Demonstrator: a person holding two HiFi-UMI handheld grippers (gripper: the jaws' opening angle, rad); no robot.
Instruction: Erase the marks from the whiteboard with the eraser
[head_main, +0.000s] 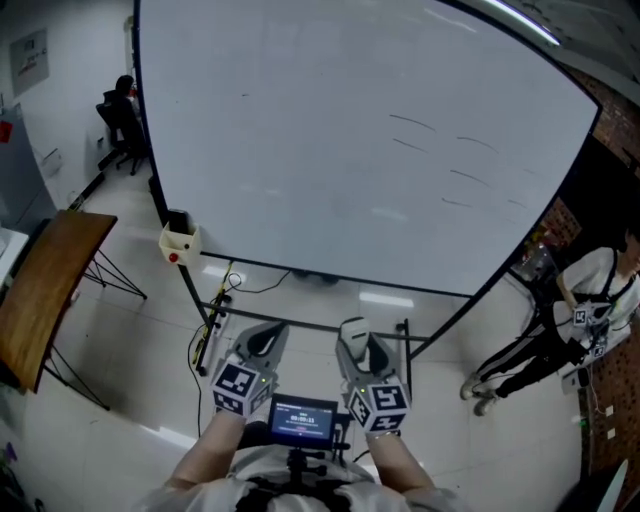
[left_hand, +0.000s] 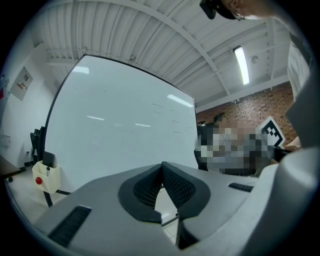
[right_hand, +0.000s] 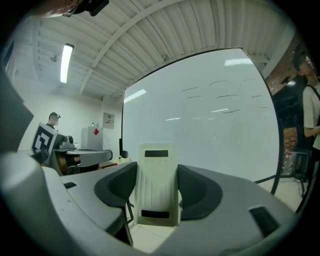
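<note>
Grey plastic fills the bottom of both gripper views. The left gripper (left_hand: 161, 167) has its two ribbed dark pads pressed together at the tips, with nothing between them. Just beside it, the right gripper (right_hand: 156, 186) is clamped on the eraser (right_hand: 156, 167), a cream-white block that stands upright between the pads. A dark stripe shows near its top and another near its bottom. In the head view both grippers sit low and close to the person's body, side by side. Their marker cubes (head_main: 240, 386) flank a small lit screen (head_main: 303, 420).

Beyond them lies a pale tiled floor (head_main: 130, 350), and on it stands the black frame that carries the whiteboard (head_main: 330, 130). The eraser is well apart from the board and touches nothing on it. Most of the board is blank. The marks (head_main: 470, 178) are a few short thin dark strokes, gathered in its upper right part. A cream holder box (head_main: 180, 243) with a red spot hangs on the frame's left side, and a dark object stands in it.

To the left of the board a wooden table (head_main: 45, 285) stands on thin black legs. At the right edge a person (head_main: 590, 300) in a white top stands near the board's corner. Far back on the left another person (head_main: 120, 105) sits in a dark chair by the wall. A brick wall (left_hand: 250, 107) shows past the board's right edge in the left gripper view.
</note>
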